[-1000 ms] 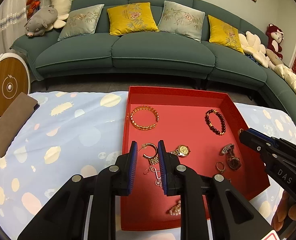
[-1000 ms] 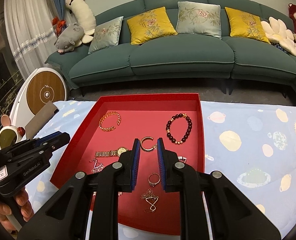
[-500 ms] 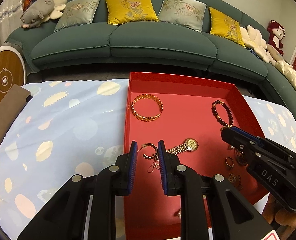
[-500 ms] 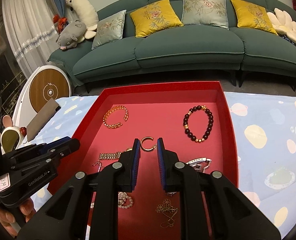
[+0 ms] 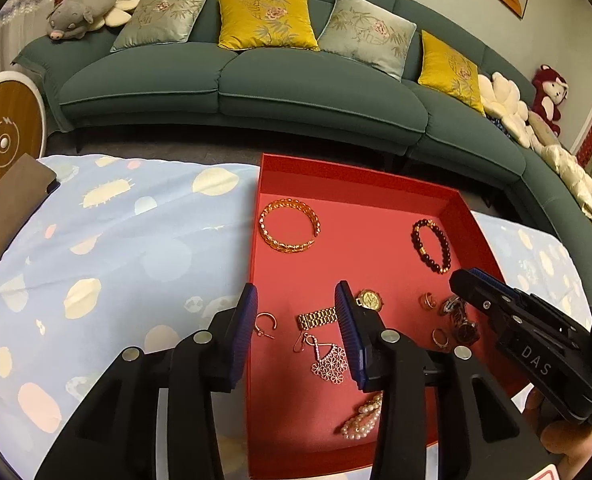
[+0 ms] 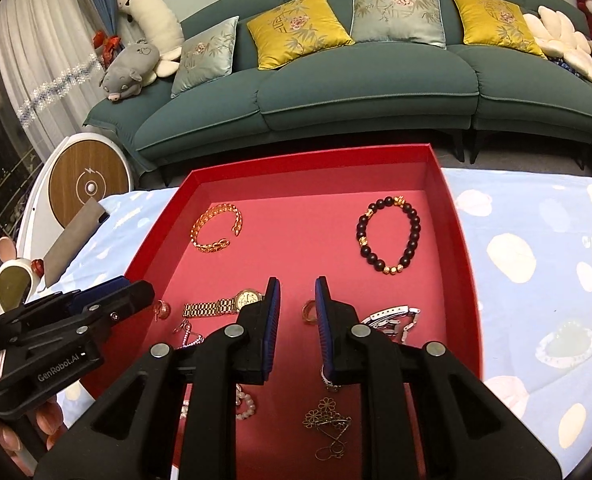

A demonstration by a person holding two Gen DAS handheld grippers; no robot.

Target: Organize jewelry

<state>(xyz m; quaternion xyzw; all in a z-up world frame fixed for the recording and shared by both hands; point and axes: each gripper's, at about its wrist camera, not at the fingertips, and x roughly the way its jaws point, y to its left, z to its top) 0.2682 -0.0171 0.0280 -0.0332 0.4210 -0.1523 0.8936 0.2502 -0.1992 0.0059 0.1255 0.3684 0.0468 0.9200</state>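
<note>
A red tray point(image 5: 356, 168) point(image 6: 308, 156) on the blue cloth holds a gold bangle point(image 5: 289, 230), a dark bead bracelet point(image 5: 432, 246), a gold watch point(image 5: 370, 300), a flower earring point(image 5: 328, 356), pearls point(image 5: 362, 420) and a silver watch point(image 6: 392, 316). My left gripper point(image 5: 296, 304) hangs over the tray's left part, its jaws opening. A gold hoop earring point(image 5: 265, 324) lies loose on the tray floor by its left finger. My right gripper point(image 6: 298, 292) is low over the tray's middle, jaws opening a little. A gold ring point(image 6: 308, 312) lies between them against the right finger, not pinched.
Small rings point(image 5: 440, 336) and a gold flower pendant point(image 6: 328, 420) lie near the tray's front. A brown case point(image 5: 11, 200) and a round wood-faced device point(image 5: 3, 136) stand at the table's left end. A green sofa point(image 5: 296, 80) runs behind. A hand point(image 6: 11, 436) grips the left tool.
My left jaws have spread apart and the gold hoop earring they held now lies on the tray. The ring once at my right fingertips sits lower, on the tray. The right gripper has sunk.
</note>
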